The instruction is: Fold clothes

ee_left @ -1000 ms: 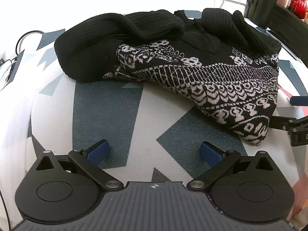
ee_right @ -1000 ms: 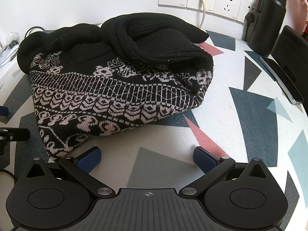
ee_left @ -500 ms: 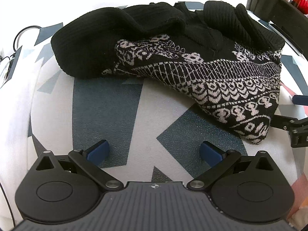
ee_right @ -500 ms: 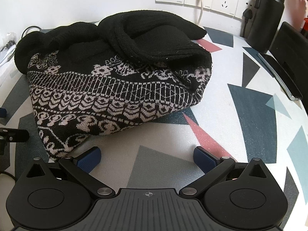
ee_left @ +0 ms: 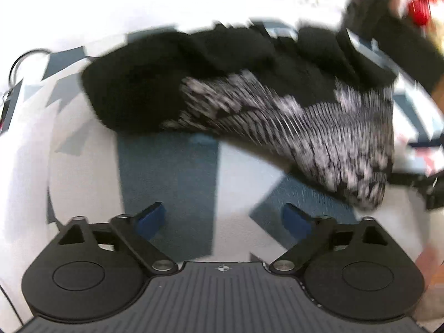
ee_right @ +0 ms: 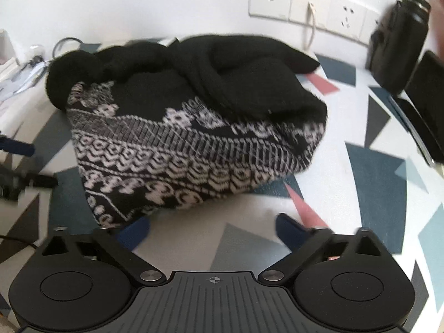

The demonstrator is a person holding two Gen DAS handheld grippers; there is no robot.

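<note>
A black knit sweater (ee_left: pixel 249 97) with a white patterned band lies folded in a heap on the table, its black sleeves piled on top (ee_right: pixel 194 116). My left gripper (ee_left: pixel 222 219) hovers over the bare table in front of the sweater, jaws closing, nothing between its blue pads. My right gripper (ee_right: pixel 211 230) sits at the sweater's near edge, jaws closing too; the left pad (ee_right: pixel 133 231) is right beside the hem, with only table in the gap. The other gripper's tip shows at the right edge of the left wrist view (ee_left: pixel 421 183) and at the left edge of the right wrist view (ee_right: pixel 16 166).
The table (ee_right: pixel 374 183) has a white top with grey, blue and pink triangles. A black bottle (ee_right: pixel 399 41) and a dark flat device (ee_right: pixel 427 105) stand at the back right below wall sockets (ee_right: pixel 310 2). Cables and small items (ee_right: pixel 30 63) lie at the back left.
Both grippers' pads have come a little closer together. The left wrist view has blurred and shifted, with the sweater sitting lower in it. In the right wrist view the sweater has slid lower and nearer the left pad.
</note>
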